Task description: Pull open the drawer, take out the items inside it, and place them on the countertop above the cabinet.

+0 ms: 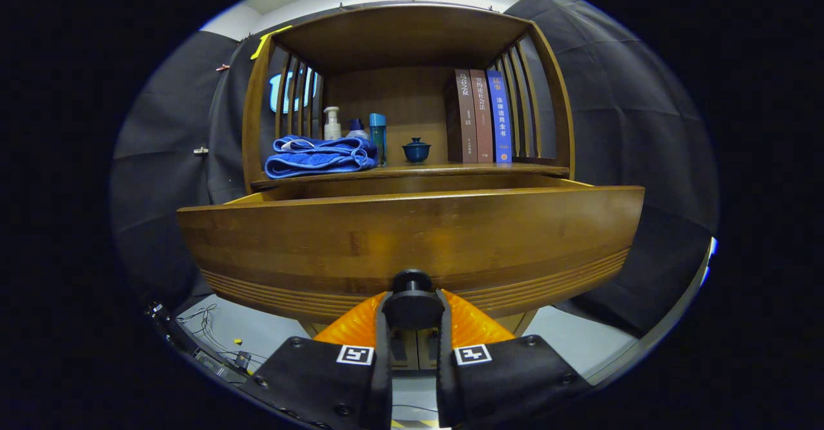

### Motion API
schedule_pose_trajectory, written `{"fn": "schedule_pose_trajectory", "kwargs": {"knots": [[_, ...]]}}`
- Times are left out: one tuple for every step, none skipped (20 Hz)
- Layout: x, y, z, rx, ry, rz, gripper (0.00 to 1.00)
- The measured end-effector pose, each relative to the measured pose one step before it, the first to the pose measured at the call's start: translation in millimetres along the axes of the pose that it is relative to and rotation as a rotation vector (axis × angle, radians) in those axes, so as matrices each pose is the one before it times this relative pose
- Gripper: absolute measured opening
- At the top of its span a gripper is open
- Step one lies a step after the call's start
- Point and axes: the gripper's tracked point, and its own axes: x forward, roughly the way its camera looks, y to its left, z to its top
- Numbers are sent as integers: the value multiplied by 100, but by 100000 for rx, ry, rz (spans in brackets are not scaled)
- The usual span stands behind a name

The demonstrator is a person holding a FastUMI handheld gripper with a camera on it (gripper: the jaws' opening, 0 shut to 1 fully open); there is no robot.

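A wooden drawer (pixel 412 243) stands pulled out from the cabinet, its broad front panel facing me. My gripper (pixel 412 308) is shut on the drawer's dark round knob (pixel 412 301), which sits between the fingers at the panel's lower middle. The drawer's inside is hidden behind its front panel. Above the drawer runs the wooden countertop (pixel 489 170) of the cabinet. On it lie a folded blue towel (pixel 320 156), a white pump bottle (pixel 331 123), a teal bottle (pixel 378 135), a small blue lidded cup (pixel 416 150) and three upright books (pixel 483 116).
Slatted wooden side rails (pixel 523 95) and a wooden top board (pixel 399 31) enclose the countertop shelf. Black cloth walls stand on both sides. Cables (pixel 212 336) lie on the pale floor to the lower left of the drawer.
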Motion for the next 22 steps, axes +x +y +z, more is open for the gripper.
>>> {"fn": "schedule_pose_trajectory", "kwargs": {"knots": [[-327,7,-195,154,139,117,31],[-268,-66,-229,68,425,38,31],[-386,-23,-250,-180,488,80,31],[-381,-5,-338,28,497,127,31],[-254,-21,-80,184,-12,450,31],[0,29,100,44,-486,119,31],[-258,-54,-279,-451,94,-79,31],[14,-7,75,-479,-89,-113,31],[-8,75,-217,-622,448,45,31],[13,-52,378,-1053,-50,3,32],[-165,189,-526,-635,1078,765,38],[-280,169,-39,600,596,1095,44],[-132,195,-217,372,930,698,62],[-306,-37,-13,-1105,9,157,80],[-389,-222,358,-1274,-1309,-68,98],[-607,-25,533,-970,-1850,-195,98],[-650,144,687,-1044,-1786,474,98],[-796,104,1050,-1439,-1716,860,98],[-630,-271,785,-1383,-1118,400,98],[-652,-163,1026,-617,-740,471,98],[-487,111,1790,22,-1867,1770,98],[-360,184,1716,101,-1990,1785,98]]}}
